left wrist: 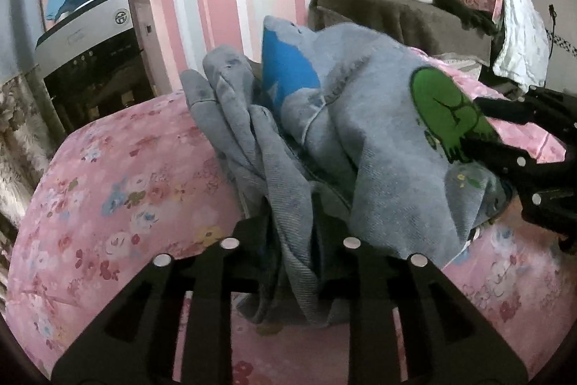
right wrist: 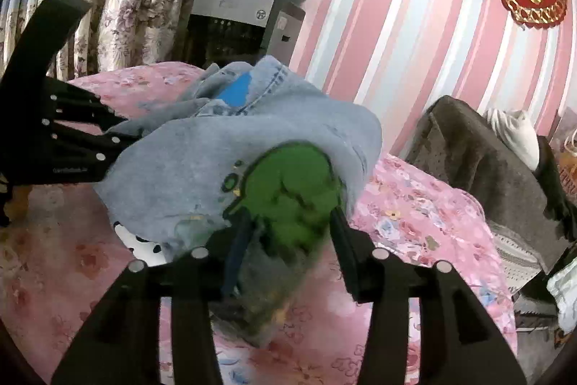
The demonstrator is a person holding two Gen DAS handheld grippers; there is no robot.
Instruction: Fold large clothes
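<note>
Holding: grey sweatshirt (left wrist: 378, 139) bunched and lifted over the pink floral bedspread (left wrist: 119, 190)
Left gripper (left wrist: 292, 240): jaws closed on a gathered grey fold
Right gripper (right wrist: 285, 233): jaws partly closed, pinching cloth at the green print (right wrist: 288, 190)
Step, as judged: spreading the garment before a fold
Doing it well: draw both grips apart evenly, keep tension level, lay it flat, print unwrinkled
Risk: loose sleeve (left wrist: 216, 89) tucking underneath

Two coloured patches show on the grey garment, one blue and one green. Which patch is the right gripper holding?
The green patch: the right gripper has its fingers closed around the cloth there. The blue patch sits further up the grey garment, away from both grippers.
</note>
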